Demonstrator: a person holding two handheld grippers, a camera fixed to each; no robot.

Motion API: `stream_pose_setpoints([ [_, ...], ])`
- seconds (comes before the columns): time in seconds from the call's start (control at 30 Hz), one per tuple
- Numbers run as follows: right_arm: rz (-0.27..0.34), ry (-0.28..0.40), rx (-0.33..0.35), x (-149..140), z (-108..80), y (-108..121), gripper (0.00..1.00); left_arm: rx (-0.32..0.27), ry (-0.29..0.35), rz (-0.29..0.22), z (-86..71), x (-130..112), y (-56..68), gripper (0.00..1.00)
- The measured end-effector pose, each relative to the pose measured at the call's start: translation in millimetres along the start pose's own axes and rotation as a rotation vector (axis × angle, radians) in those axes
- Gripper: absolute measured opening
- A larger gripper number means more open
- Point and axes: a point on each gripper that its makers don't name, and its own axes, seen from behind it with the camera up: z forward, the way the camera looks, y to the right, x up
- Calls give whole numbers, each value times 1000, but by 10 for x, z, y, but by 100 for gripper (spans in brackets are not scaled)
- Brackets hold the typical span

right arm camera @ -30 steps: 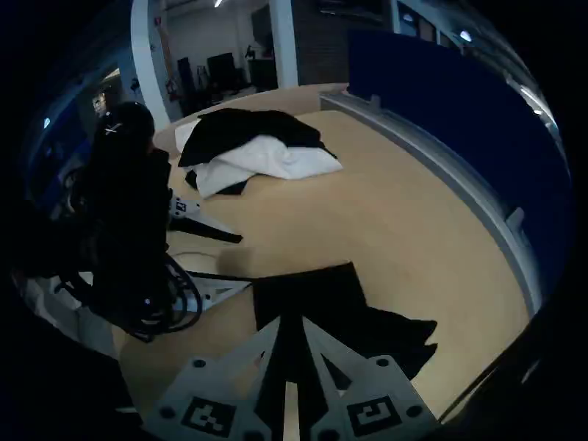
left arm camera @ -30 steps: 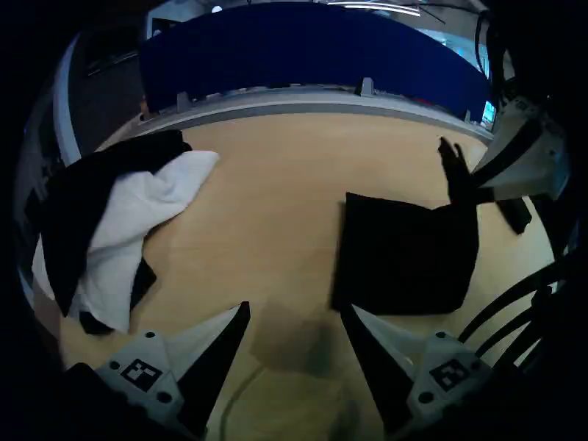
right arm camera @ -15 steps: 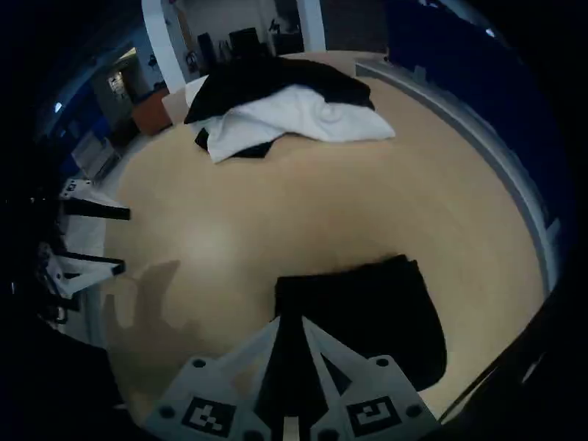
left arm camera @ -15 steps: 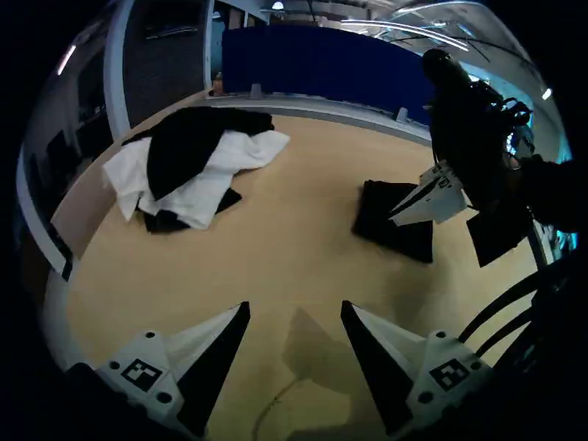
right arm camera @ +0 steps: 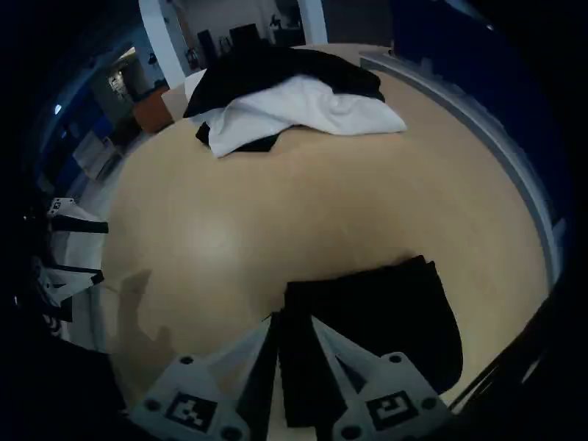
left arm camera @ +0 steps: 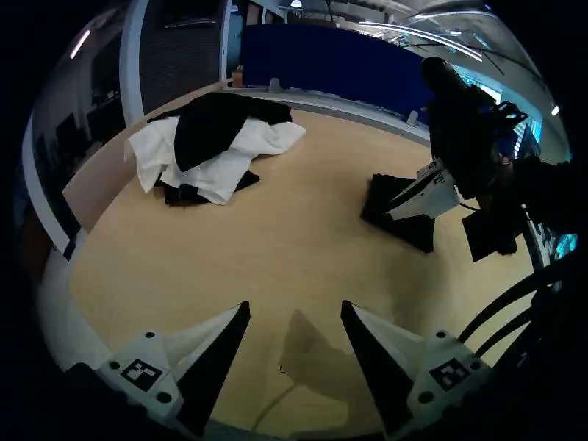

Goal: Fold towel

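Worktop: a broad, pale wood worktop (left arm camera: 294,220) with a rounded edge and a grey strip along its far side.
Towel: the black towel (right arm camera: 382,323) lies folded flat in a rough rectangle on the worktop, right in front of my right tool.
Right tool: my right tool (right arm camera: 294,353) has its fingers close together with the towel's near edge between them. I cannot tell whether both press on it.
Hand: a dark-sleeved hand (left arm camera: 470,140) holds that tool over the towel, seen from my left gripper view.
Left tool: my left tool (left arm camera: 294,345) has its fingers spread wide above bare wood, well apart from the towel. Its shadow falls on the wood between them.
Pile: a heap of black and white cloths (left arm camera: 213,143) sits on the far part of the worktop, well apart from the towel.
Room: a dark blue partition (left arm camera: 338,66) runs behind the worktop. A white column (left arm camera: 134,73) stands to its left, strip lights (left arm camera: 434,26) cross the ceiling, and a black chair back (left arm camera: 514,309) curves in at the right.
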Motion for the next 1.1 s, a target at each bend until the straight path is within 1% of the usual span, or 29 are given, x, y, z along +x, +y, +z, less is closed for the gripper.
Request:
stream_pose_setpoints([
  [0.03,2,5,-1,12,-9,-5,43,0,1,1,-5,8,-3,92],
  [0.1,4,13,-2,29,-25,-12,51,0,4,3,-13,21,-9,92],
  [0.17,4,18,-5,37,-38,-13,53,1,4,6,-21,31,-20,92],
  [0.37,7,29,-8,70,-60,-14,54,2,7,8,-35,49,-31,92],
  [0.6,6,40,-12,94,-102,-16,59,-6,1,9,-28,10,7,92],
  [0.63,6,42,-14,87,-116,-16,62,-8,0,11,-31,5,16,92],
  [0.67,7,44,-17,81,-127,-17,67,-10,-1,14,-33,0,24,92],
  [0.77,16,53,-29,36,-175,-25,85,-14,-2,21,-38,-4,41,92],
  [0.83,32,62,-40,-6,-211,-35,94,-17,-2,24,-40,-2,50,92],
  [0.93,63,80,-63,-75,-271,-44,99,-20,-1,28,-42,8,63,92],
  [1.1,122,104,-102,-235,-398,-60,100,-25,1,34,-43,31,86,92],
])
